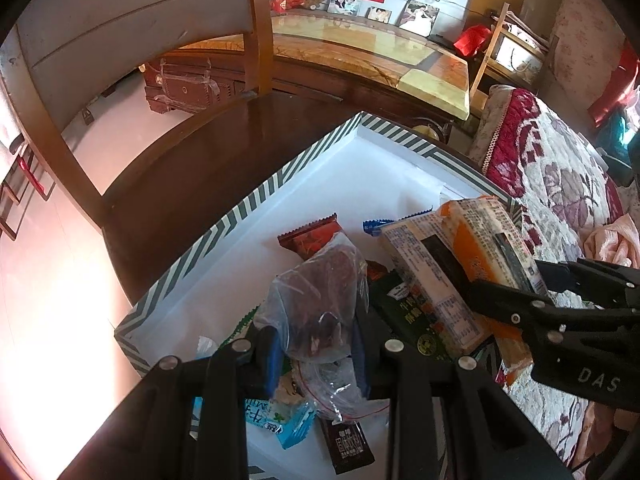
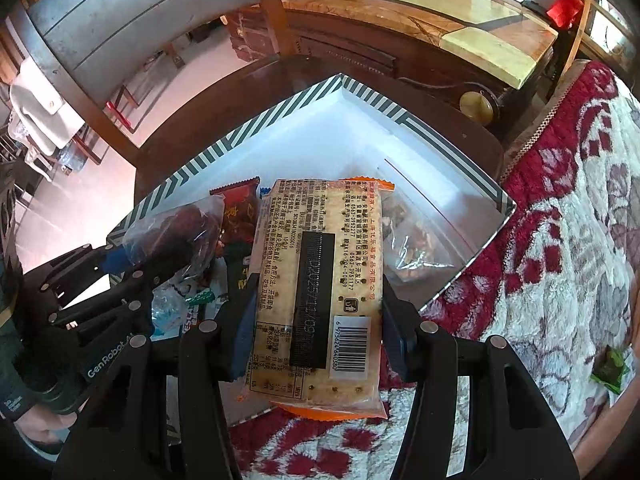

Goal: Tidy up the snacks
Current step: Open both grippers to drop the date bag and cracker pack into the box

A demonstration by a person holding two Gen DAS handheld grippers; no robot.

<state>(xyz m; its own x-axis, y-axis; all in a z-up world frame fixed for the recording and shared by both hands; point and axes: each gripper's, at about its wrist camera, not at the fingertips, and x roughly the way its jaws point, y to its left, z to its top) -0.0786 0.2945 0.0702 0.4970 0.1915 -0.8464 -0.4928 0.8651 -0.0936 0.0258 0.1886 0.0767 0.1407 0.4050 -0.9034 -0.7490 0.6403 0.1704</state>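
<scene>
We've got both grippers pinching: left gripper [image 1: 316, 344] on a limp clear bag [image 1: 320, 292], right gripper [image 2: 316, 336] on a cracker pack [image 2: 320, 280] w/ crackers that may crack if squeezed, over the box [image 2: 280, 120].

2 wrist fisheyes, close above the striped box [image 1: 248, 204] [image 2: 280, 116], facing forward-down, left view leftward of right.

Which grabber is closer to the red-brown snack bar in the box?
Left. The left gripper, shut on a clear bag of dark snacks, sits just below the red-brown snack bar. The right gripper, holding the cracker pack, is farther right.
</scene>
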